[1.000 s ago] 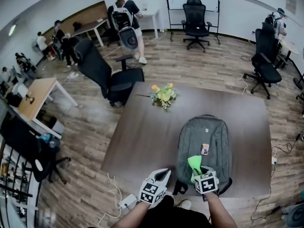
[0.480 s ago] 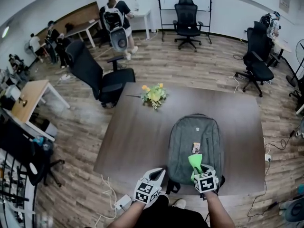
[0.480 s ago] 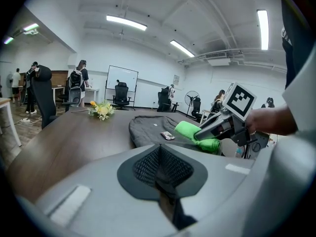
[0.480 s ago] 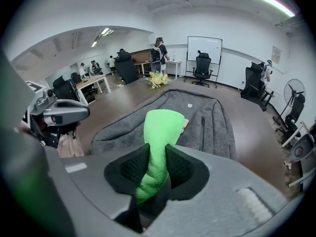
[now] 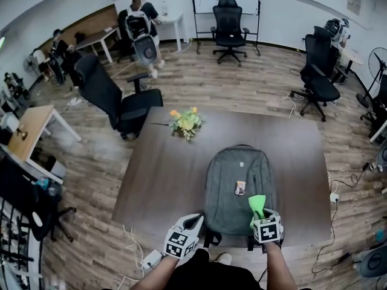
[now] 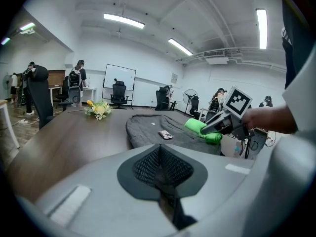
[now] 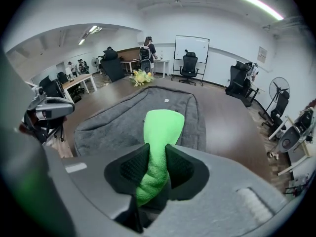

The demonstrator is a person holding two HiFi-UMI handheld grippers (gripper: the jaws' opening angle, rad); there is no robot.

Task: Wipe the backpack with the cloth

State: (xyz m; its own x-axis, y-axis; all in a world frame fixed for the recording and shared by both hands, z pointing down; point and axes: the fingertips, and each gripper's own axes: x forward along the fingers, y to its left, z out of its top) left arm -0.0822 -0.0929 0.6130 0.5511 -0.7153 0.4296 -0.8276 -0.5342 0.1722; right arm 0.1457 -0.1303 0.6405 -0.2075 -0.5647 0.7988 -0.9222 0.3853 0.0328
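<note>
On tabletop [image 5: 163, 168], grey backpack [image 5: 233, 186] lies flat; right claw [image 7: 157, 164] clamped on green cloth [image 7: 163, 127] at backpack's near end; left claw [image 6: 160, 169] closed, empty. Cloth soft, light: judged best gripped bunched, as now.

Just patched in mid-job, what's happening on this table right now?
A person is working with a claw in each hand. The right claw is shut on a green cloth, whose free end sits on the near right part of a grey backpack lying flat on the dark table. The left claw is shut on nothing and hangs by the table's near edge, left of the backpack.
</note>
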